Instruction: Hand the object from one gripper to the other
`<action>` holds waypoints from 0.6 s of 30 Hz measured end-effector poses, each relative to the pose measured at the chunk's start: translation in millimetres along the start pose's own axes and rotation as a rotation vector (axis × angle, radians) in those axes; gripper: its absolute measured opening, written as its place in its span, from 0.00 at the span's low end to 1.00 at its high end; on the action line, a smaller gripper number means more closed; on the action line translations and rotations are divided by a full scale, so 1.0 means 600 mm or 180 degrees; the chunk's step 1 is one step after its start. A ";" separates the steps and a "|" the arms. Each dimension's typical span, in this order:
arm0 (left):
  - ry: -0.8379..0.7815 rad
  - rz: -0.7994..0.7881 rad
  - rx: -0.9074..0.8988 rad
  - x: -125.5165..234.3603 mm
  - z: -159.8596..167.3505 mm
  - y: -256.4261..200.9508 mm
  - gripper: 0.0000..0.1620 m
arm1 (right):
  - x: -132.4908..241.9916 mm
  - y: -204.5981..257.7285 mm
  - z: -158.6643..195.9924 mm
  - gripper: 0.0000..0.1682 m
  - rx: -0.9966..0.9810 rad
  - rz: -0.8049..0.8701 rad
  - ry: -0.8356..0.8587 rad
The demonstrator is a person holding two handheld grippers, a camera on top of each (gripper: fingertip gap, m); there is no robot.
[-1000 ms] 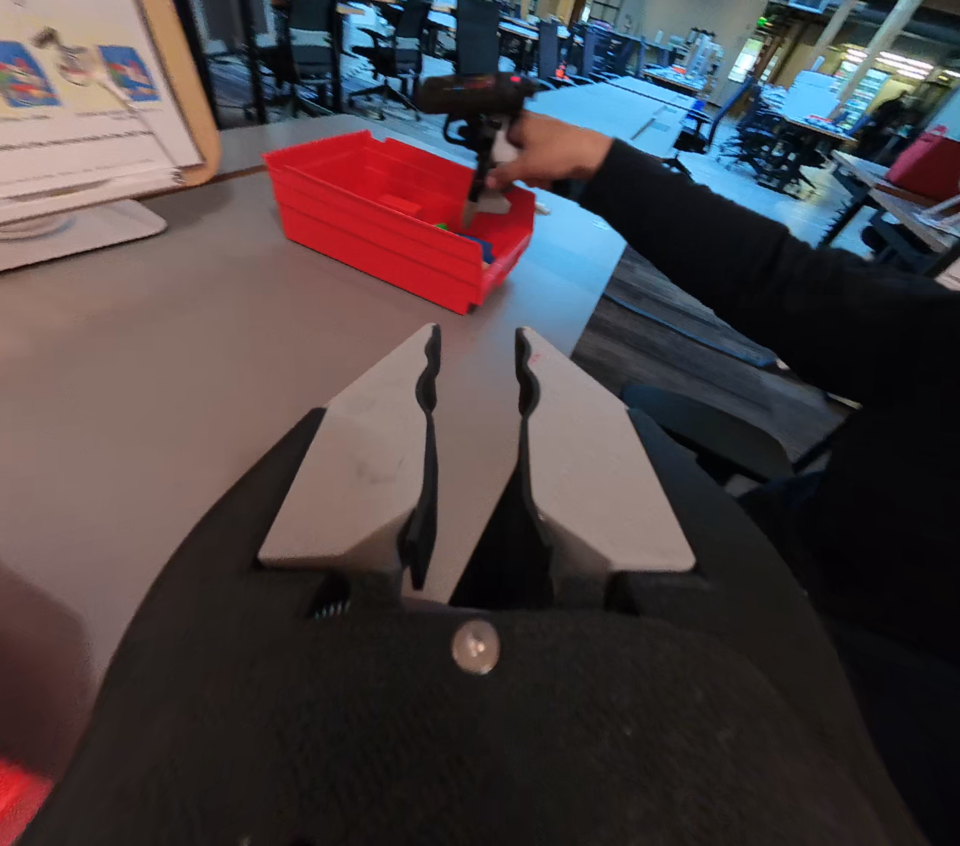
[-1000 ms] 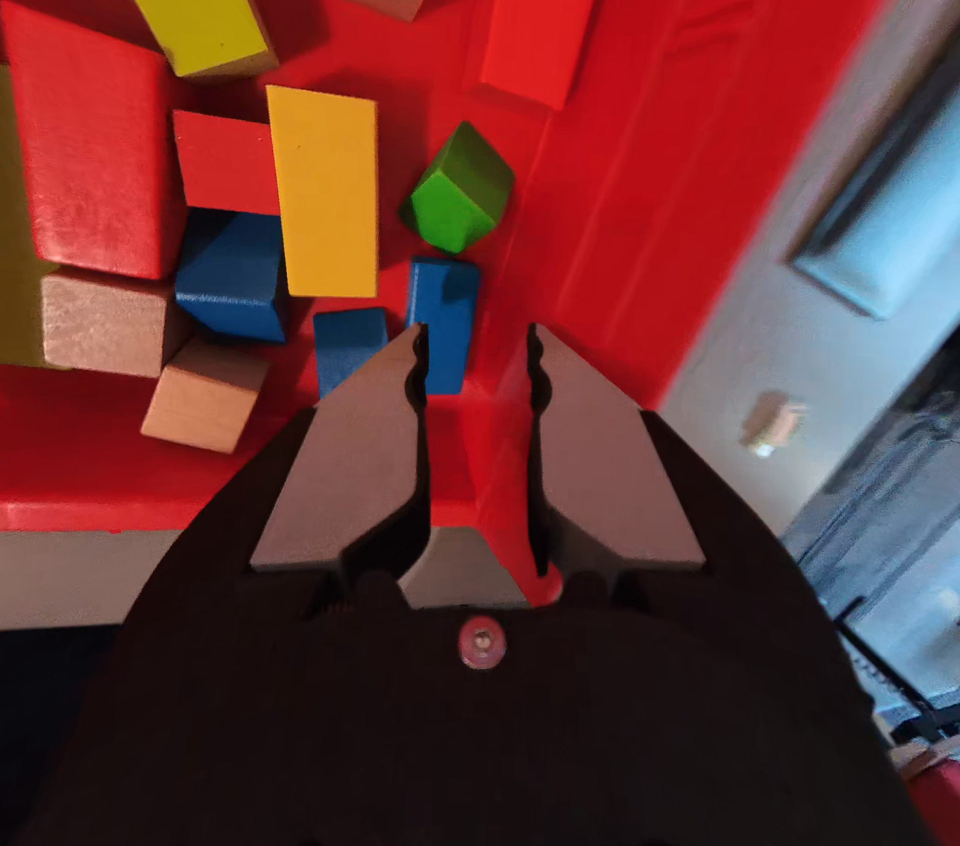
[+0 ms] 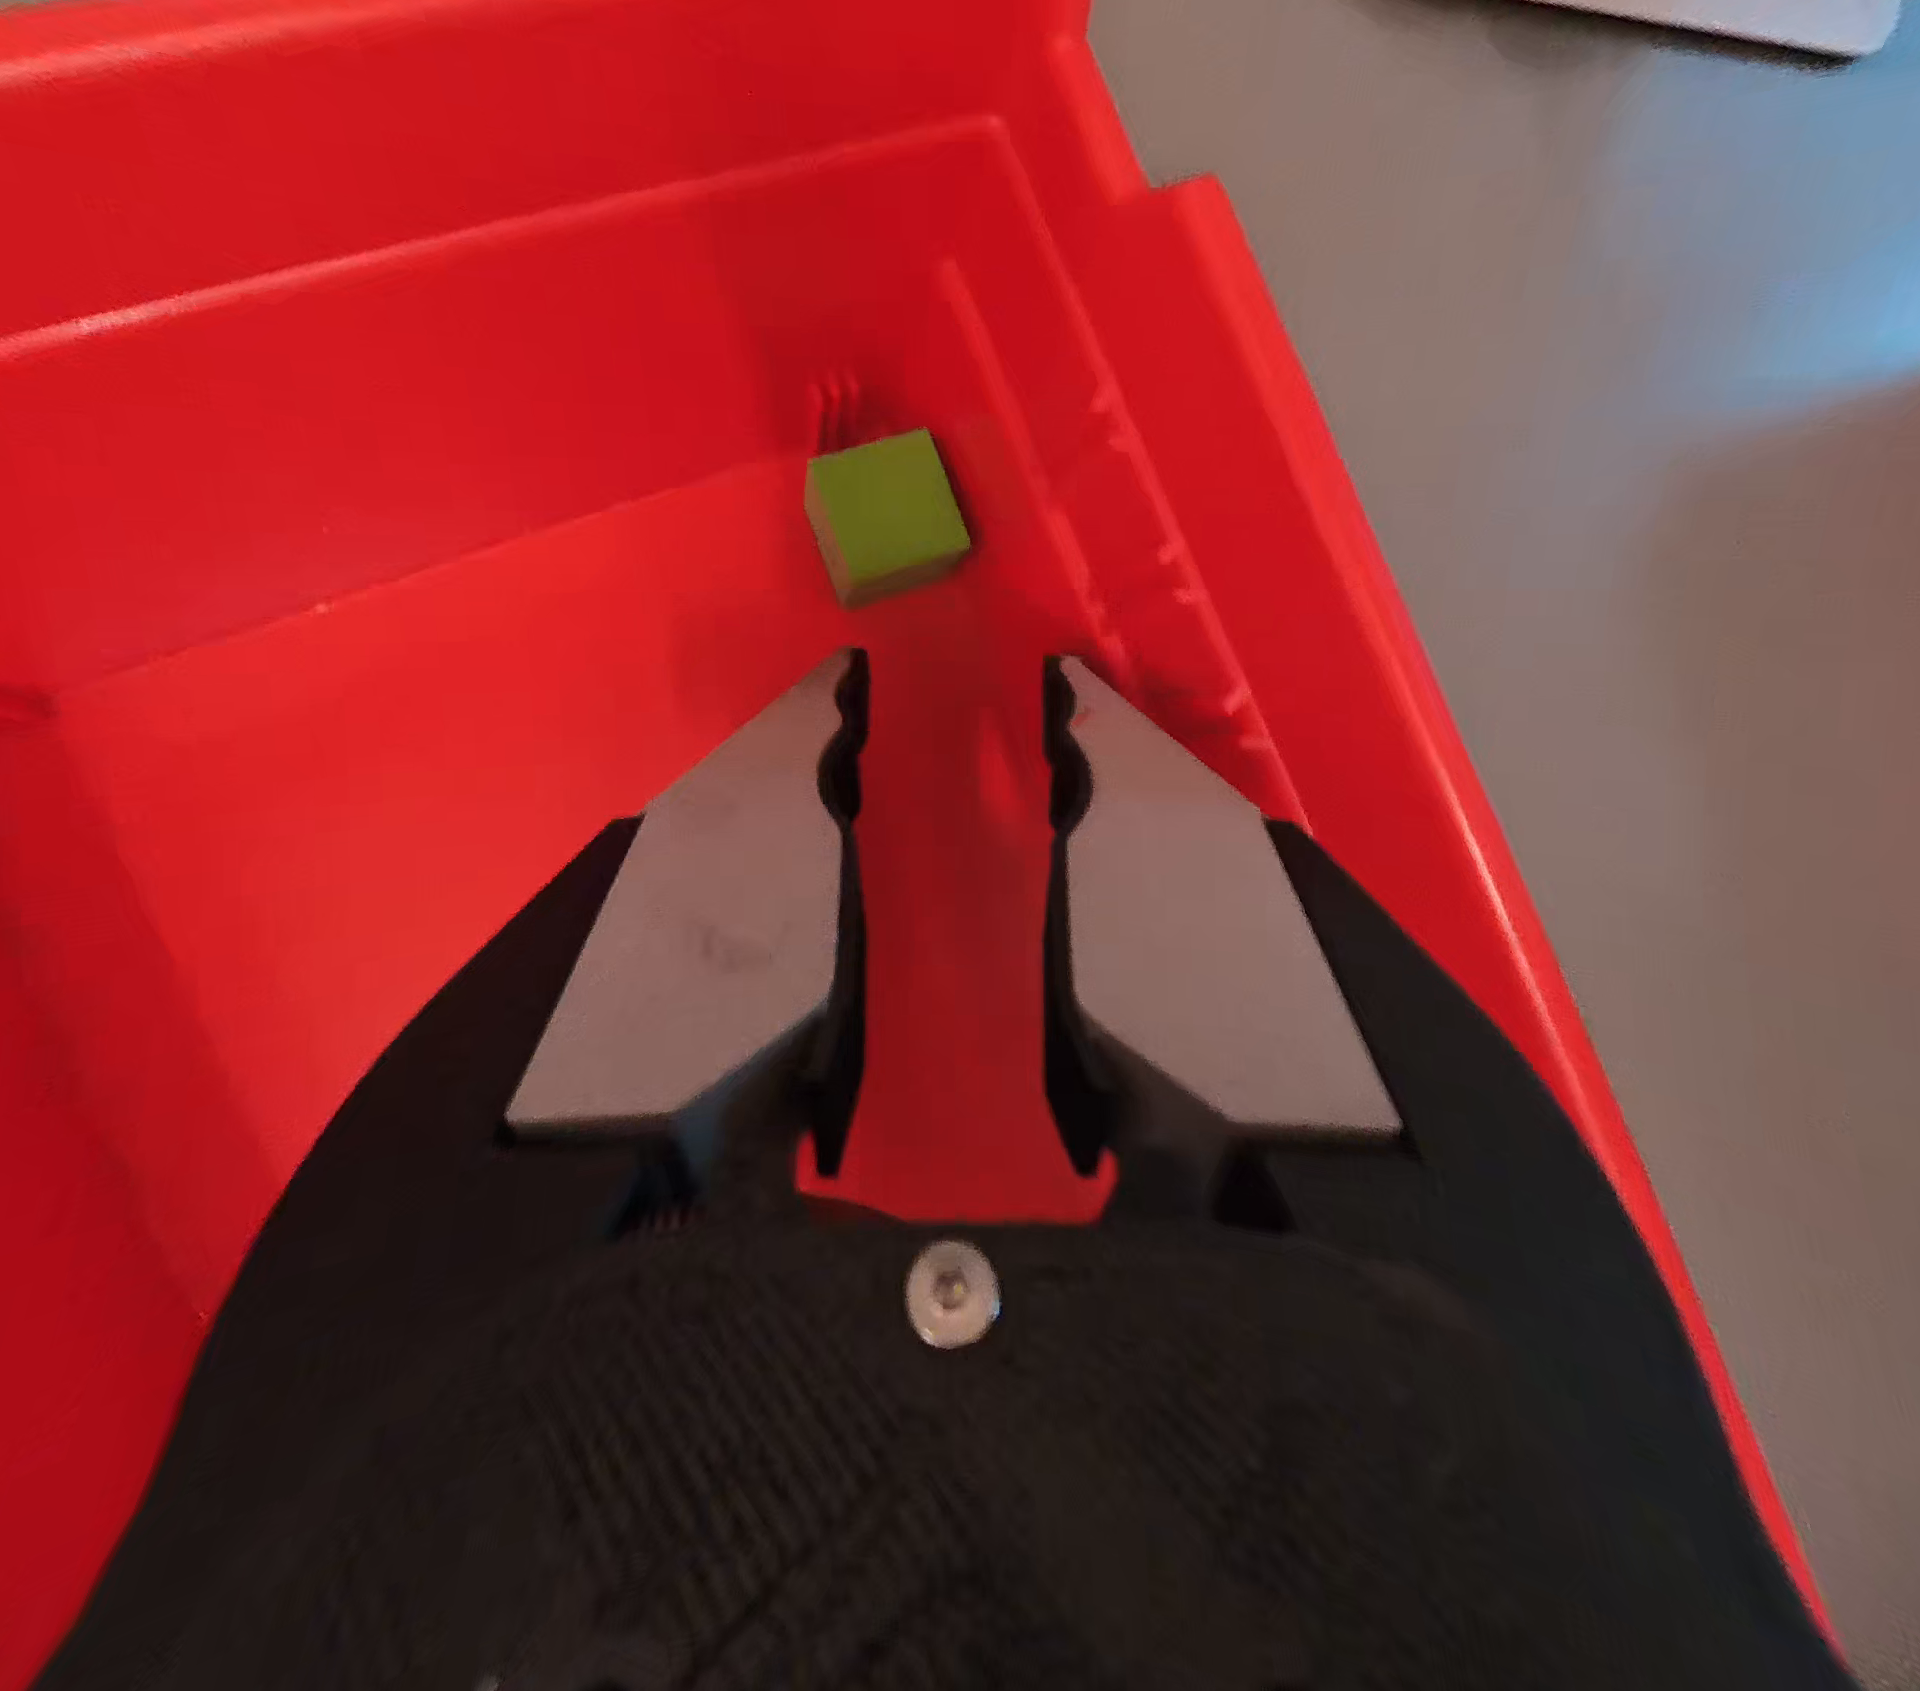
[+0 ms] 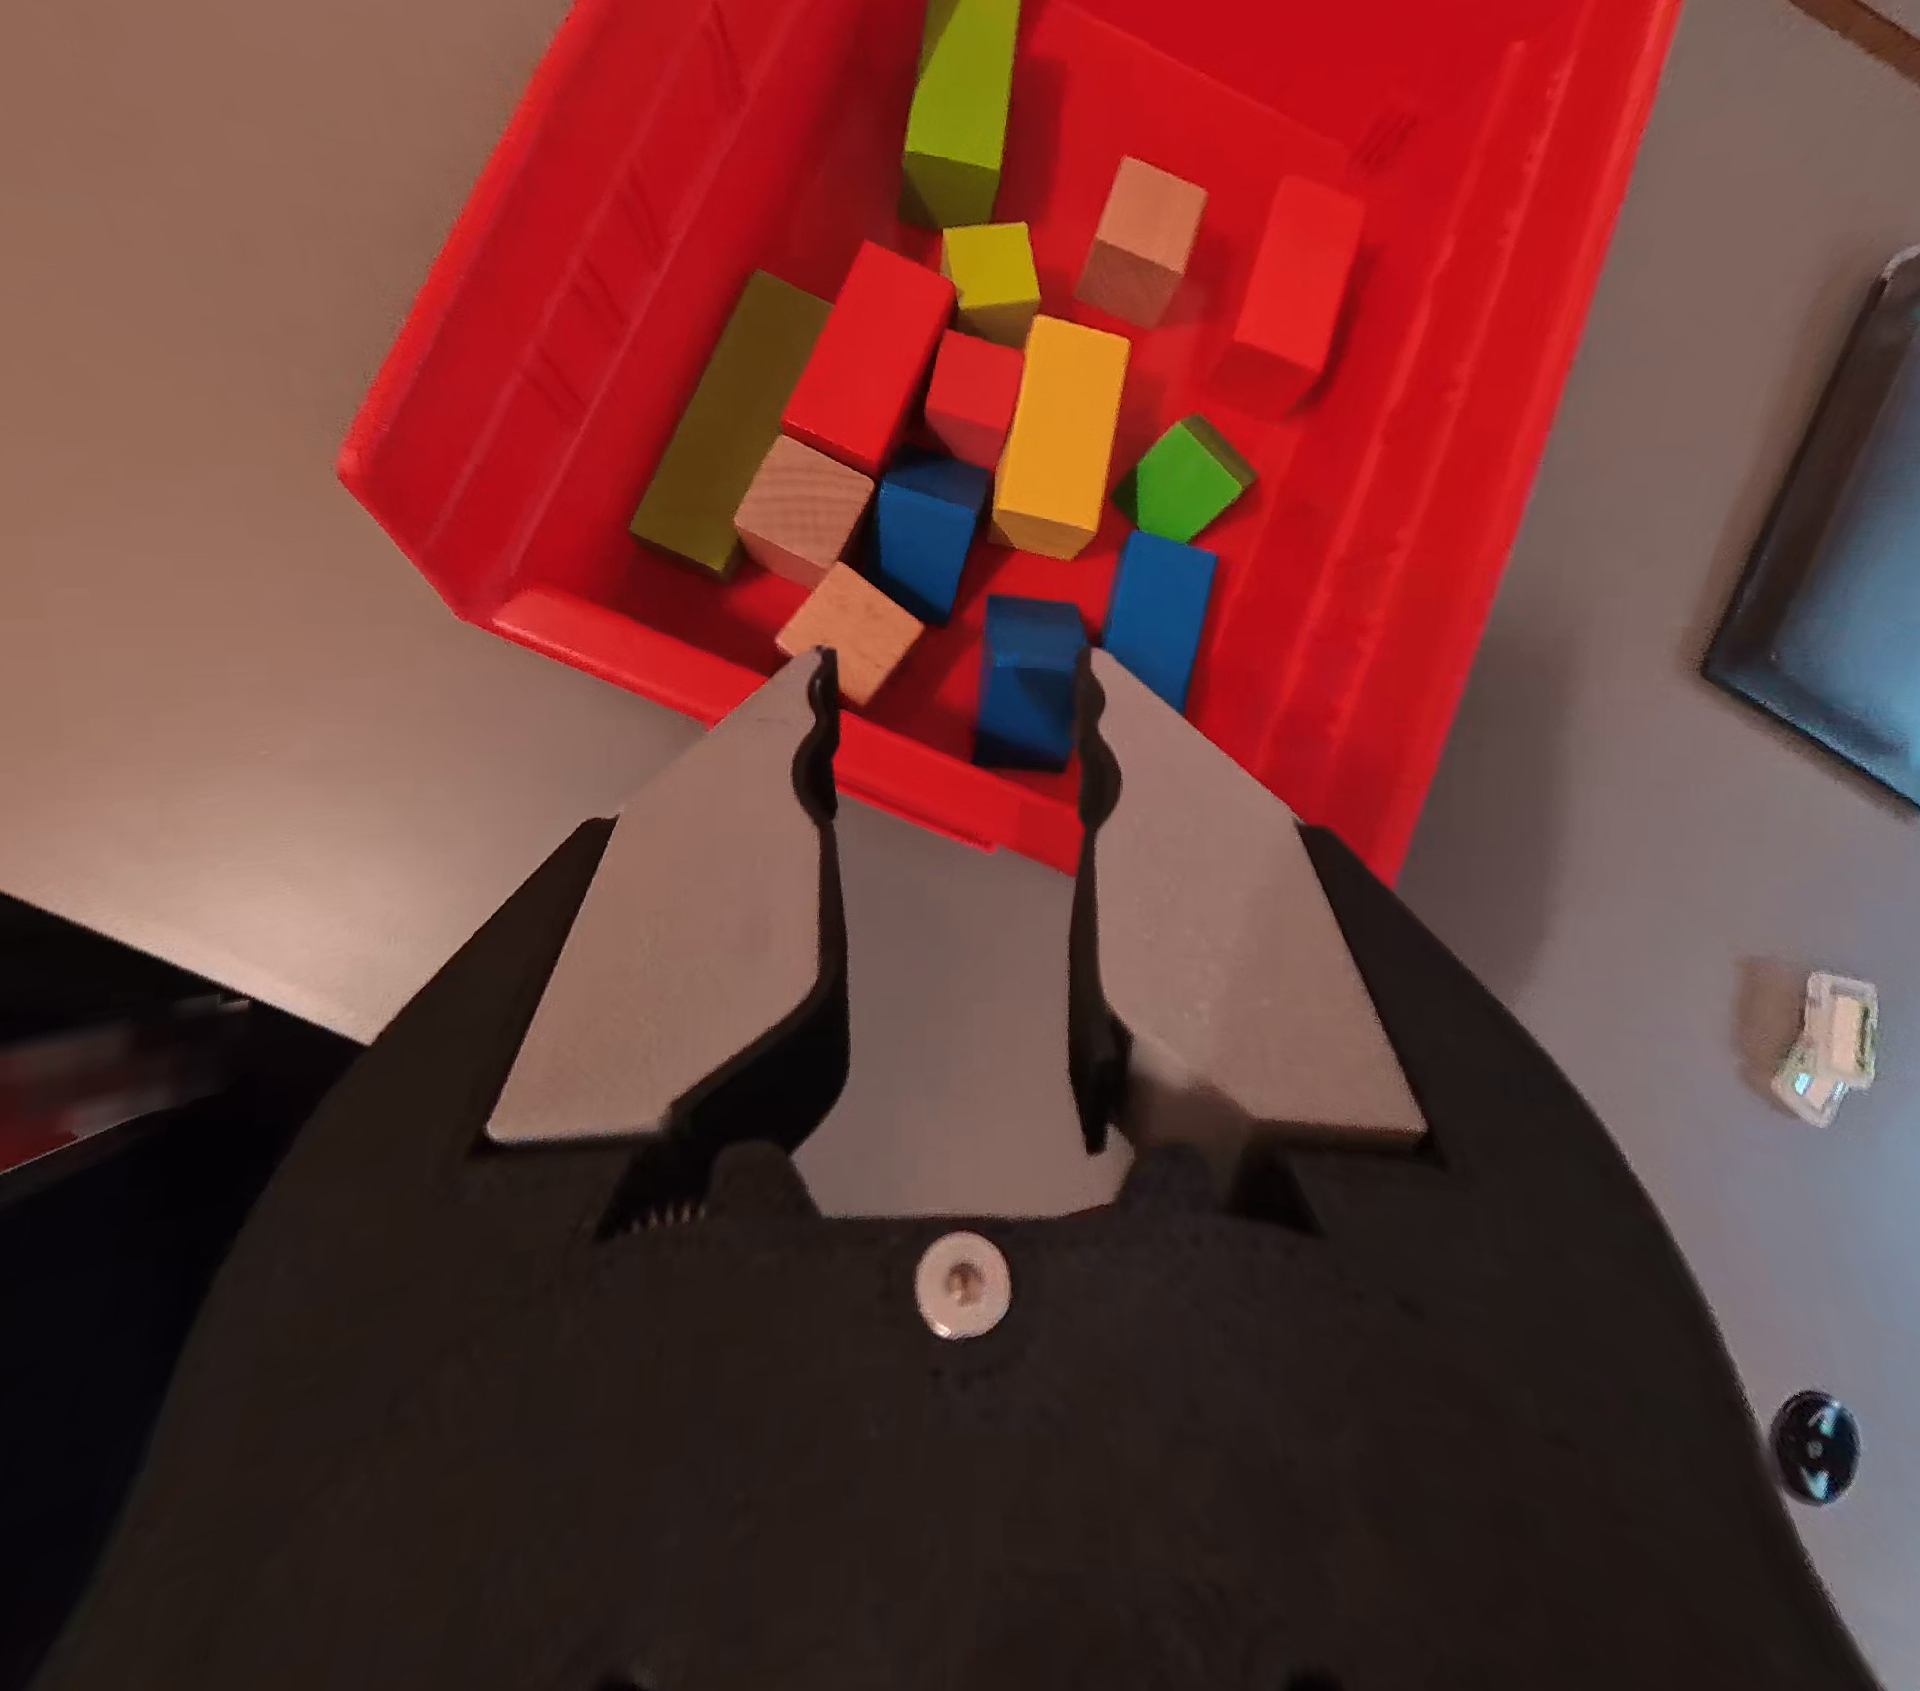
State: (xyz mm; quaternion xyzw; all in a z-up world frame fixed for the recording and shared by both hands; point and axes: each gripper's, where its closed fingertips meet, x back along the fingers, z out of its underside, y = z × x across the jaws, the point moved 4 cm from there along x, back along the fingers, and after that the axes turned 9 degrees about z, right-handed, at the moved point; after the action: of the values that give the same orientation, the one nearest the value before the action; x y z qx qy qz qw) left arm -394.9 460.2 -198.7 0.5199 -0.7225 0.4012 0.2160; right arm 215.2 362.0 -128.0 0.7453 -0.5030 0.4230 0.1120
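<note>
Green cube [image 3: 888,514], my likely object to hand over, lies untouched on the floor of a red bin [image 3: 416,135], near a corner wall. A second ago my left gripper [image 3: 951,675] faced across the grey table [image 3: 1558,291]; now it points down just short of the cube, jaws moderately apart and empty. My right gripper [image 4: 951,665] has backed up from the pile of coloured blocks [image 4: 1060,436], jaws wider, empty. Nothing is picked up, so the handover has not begun.

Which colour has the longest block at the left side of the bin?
Olive green block; the right wrist view shows it best.
</note>
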 end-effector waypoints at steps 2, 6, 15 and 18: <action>-0.0092 -0.0067 -0.0014 -0.002 -0.012 0.007 0.21 | -0.006 0.010 -0.007 0.25 0.0086 -0.0006 0.0005; -0.0277 -0.0211 -0.0001 -0.010 -0.037 0.027 0.25 | -0.010 0.026 -0.016 0.25 0.0170 -0.0068 -0.0029; -0.0189 -0.0178 0.0148 -0.029 -0.033 0.042 0.21 | 0.010 0.015 0.002 0.26 0.0083 -0.0143 -0.0163; -0.0041 -0.0511 0.0046 -0.003 -0.029 0.062 0.15 | 0.014 0.009 0.015 0.26 0.0086 -0.0136 -0.0151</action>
State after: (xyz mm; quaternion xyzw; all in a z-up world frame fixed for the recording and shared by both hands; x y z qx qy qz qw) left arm -430.5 480.4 -203.2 0.5803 -0.6770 0.3845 0.2390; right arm 216.3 348.6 -128.9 0.7672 -0.4837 0.4095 0.0991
